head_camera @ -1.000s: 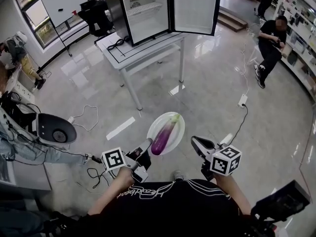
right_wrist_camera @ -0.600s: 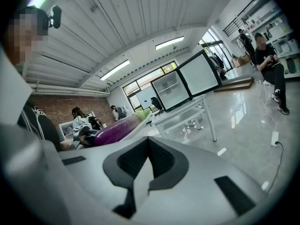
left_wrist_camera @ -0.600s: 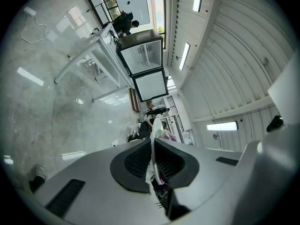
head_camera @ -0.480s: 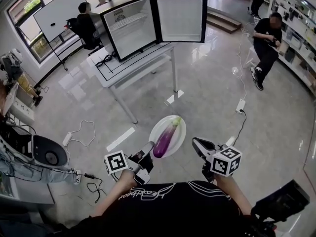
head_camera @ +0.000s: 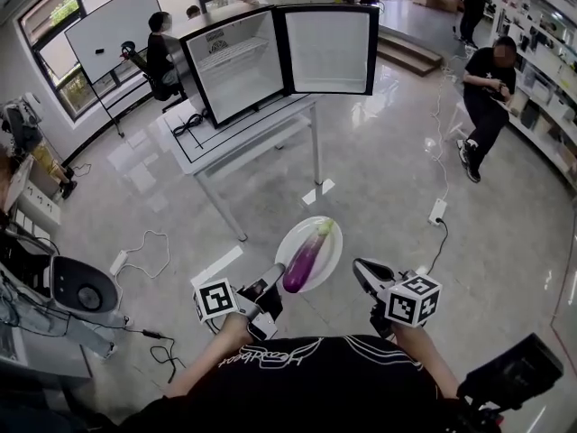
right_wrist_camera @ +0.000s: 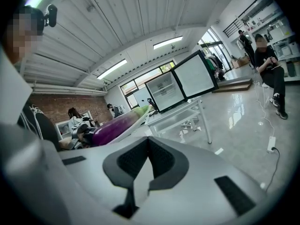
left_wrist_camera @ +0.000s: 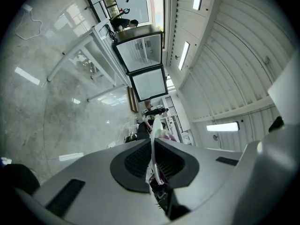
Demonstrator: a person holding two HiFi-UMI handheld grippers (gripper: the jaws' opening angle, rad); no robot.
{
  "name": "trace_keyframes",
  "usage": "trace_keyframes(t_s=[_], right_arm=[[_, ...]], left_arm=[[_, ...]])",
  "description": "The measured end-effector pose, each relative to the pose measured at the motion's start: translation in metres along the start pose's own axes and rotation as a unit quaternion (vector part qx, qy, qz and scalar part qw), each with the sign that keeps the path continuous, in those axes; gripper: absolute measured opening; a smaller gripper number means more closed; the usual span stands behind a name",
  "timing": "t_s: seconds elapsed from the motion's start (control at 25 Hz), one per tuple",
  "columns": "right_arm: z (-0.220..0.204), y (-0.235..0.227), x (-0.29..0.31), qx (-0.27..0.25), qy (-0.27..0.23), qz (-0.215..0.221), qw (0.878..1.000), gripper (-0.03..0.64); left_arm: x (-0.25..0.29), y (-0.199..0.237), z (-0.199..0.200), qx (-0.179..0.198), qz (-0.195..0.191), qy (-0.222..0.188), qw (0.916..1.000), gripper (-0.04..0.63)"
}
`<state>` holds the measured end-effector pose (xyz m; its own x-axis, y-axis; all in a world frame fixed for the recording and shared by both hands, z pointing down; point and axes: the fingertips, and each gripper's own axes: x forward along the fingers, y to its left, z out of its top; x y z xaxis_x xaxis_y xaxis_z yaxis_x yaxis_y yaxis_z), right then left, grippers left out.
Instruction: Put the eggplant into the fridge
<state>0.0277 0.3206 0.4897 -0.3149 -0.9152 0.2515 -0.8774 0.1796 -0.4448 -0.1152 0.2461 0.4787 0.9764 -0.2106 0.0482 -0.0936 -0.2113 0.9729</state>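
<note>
Holds a white plate (head_camera: 330,246) by its near rim with the left gripper (head_camera: 272,276) — jaws pinched on the thin edge. Carries the eggplant (head_camera: 305,258) on that plate, lengthwise, green cap pointing toward the fridge (head_camera: 236,66). Shows the right gripper (head_camera: 361,270) just beside the plate's right edge, jaws closed together on nothing. Finds the fridge standing on the bench (head_camera: 230,132), door (head_camera: 329,50) swung wide — eggplant well apart from it, out over the floor (head_camera: 388,170).

A glossy grey floor (head_camera: 388,174) spreads under a white table (head_camera: 236,136), a whiteboard (head_camera: 113,25) standing before the windows (head_camera: 50,7).
</note>
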Motion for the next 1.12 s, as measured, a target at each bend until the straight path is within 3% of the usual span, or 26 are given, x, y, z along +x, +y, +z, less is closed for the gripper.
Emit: trace_keyframes(t_s=[0.44,0.6,1.12], right_arm=[[0.004,-0.011,0.003,0.009,-0.006,-0.017,1.000,0.006],[0.006,-0.019,0.013,0.010,-0.002,-0.020,1.000,0.006],[0.059,-0.070,0.129,-0.004,0.034,-0.013,0.999,0.006]], left_arm=[[0.004,0.017,0.007,0.009,0.030,0.007,0.9995,0.026],[0.015,0.018,0.016,-0.014,0.006,0.006,0.9999,0.026],[0.074,0.060,0.136,-0.034,0.008,-0.017,0.9992,0.026]])
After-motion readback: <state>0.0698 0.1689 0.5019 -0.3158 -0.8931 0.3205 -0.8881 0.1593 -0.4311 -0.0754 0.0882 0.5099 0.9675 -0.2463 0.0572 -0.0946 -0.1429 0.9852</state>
